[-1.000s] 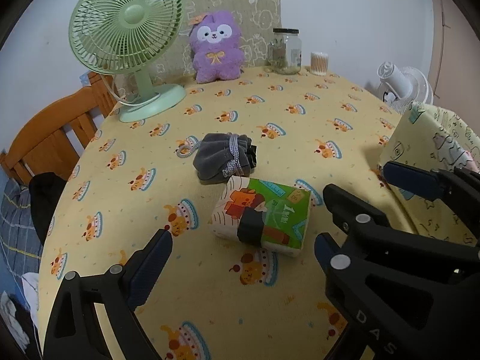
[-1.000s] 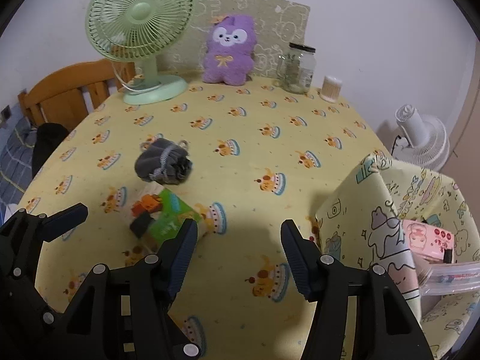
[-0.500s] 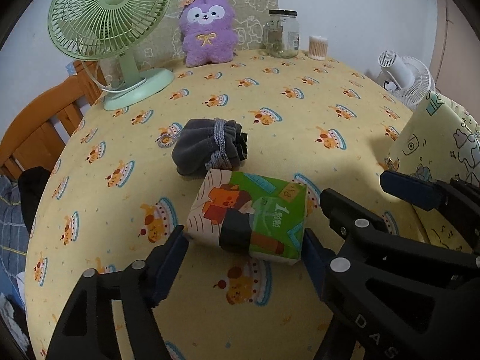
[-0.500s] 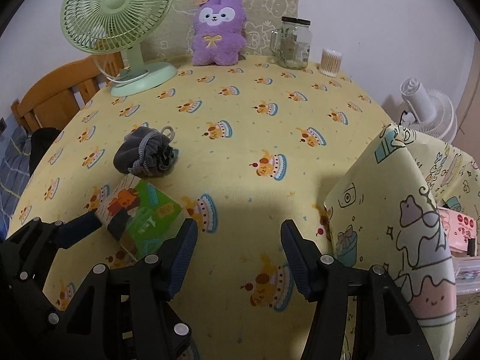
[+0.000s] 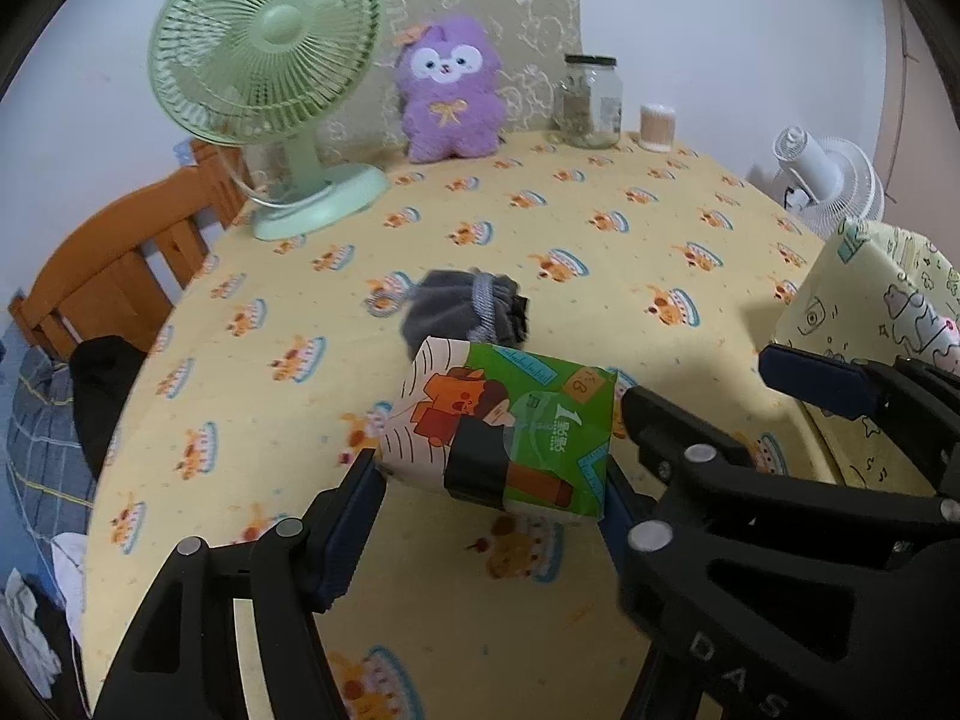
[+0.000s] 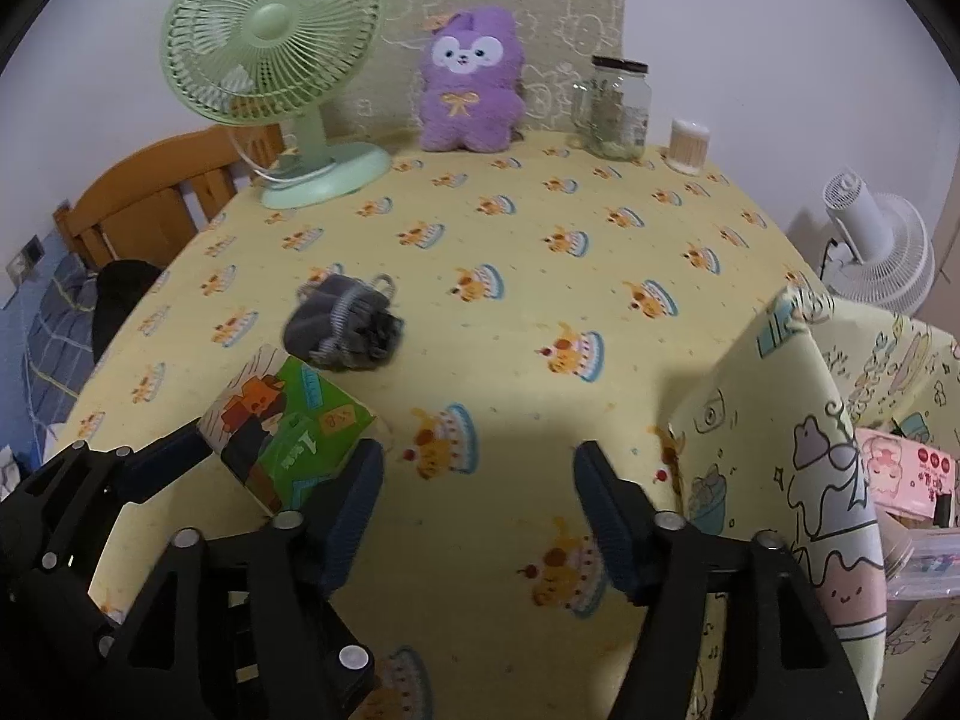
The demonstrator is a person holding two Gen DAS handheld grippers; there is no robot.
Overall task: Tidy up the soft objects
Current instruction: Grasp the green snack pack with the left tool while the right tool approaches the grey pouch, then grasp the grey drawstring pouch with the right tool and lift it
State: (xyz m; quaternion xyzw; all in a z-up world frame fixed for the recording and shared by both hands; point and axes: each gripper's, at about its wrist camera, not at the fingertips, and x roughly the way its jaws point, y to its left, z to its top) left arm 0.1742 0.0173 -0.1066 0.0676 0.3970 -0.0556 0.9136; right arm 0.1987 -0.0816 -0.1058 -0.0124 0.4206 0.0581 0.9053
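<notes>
My left gripper (image 5: 489, 477) is shut on a green and white tissue pack (image 5: 501, 429) and holds it tilted above the yellow tablecloth (image 5: 600, 276). The pack also shows in the right wrist view (image 6: 282, 432). A grey drawstring pouch (image 5: 465, 312) lies just beyond it. A purple plush toy (image 5: 447, 99) sits upright at the back. My right gripper (image 6: 477, 510) is open and empty over the cloth, to the right of the pack. A yellow cartoon-print fabric bin (image 6: 798, 450) stands at the right.
A green desk fan (image 5: 270, 78), a glass jar (image 5: 591, 102) and a small swab container (image 5: 657, 127) stand at the back. A wooden chair (image 5: 120, 264) is at the left. A white floor fan (image 6: 882, 252) is beyond the right edge.
My left gripper moved forward around the tissue pack, shut on it and raised it off the cloth. The right gripper stayed open.
</notes>
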